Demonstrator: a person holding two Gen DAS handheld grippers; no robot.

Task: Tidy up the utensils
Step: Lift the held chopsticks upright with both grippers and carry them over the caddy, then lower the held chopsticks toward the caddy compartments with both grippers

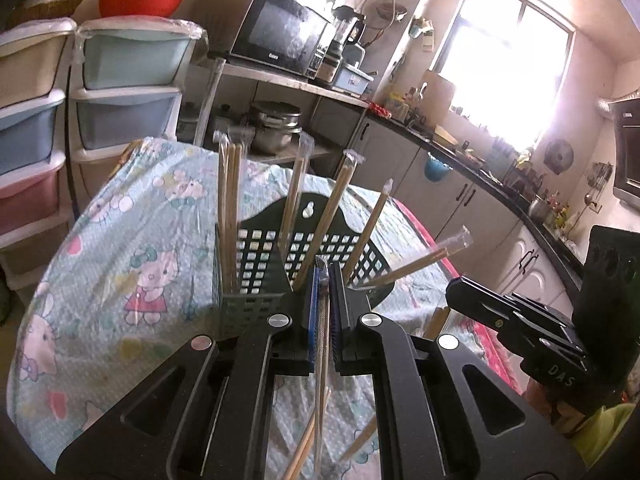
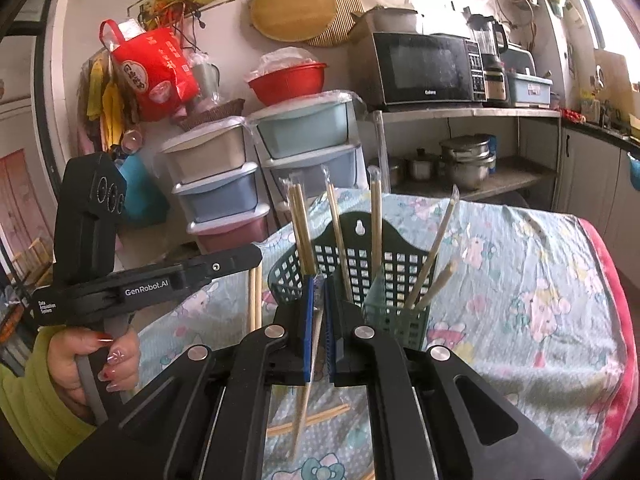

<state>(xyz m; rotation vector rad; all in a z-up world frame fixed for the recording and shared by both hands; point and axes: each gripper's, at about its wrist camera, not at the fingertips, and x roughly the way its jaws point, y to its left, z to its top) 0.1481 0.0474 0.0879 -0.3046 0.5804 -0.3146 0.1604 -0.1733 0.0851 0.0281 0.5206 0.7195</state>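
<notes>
A dark green perforated utensil basket (image 1: 256, 304) stands on the cloth-covered table and holds several plastic-wrapped chopstick pairs (image 1: 230, 208) upright. It also shows in the right wrist view (image 2: 394, 320). My left gripper (image 1: 326, 280) is shut on a wrapped chopstick pair (image 1: 320, 392) just in front of the basket. My right gripper (image 2: 319, 292) is shut on another wrapped pair (image 2: 306, 392) near the basket's front. Loose chopsticks (image 2: 308, 420) lie on the cloth below.
The table has a Hello Kitty cloth (image 1: 132, 248) with a red edge on the right (image 2: 616, 360). Plastic drawer stacks (image 1: 124, 92) and a shelf with a microwave (image 2: 420, 68) and pots stand behind. The other gripper shows at the right of the left wrist view (image 1: 520, 320).
</notes>
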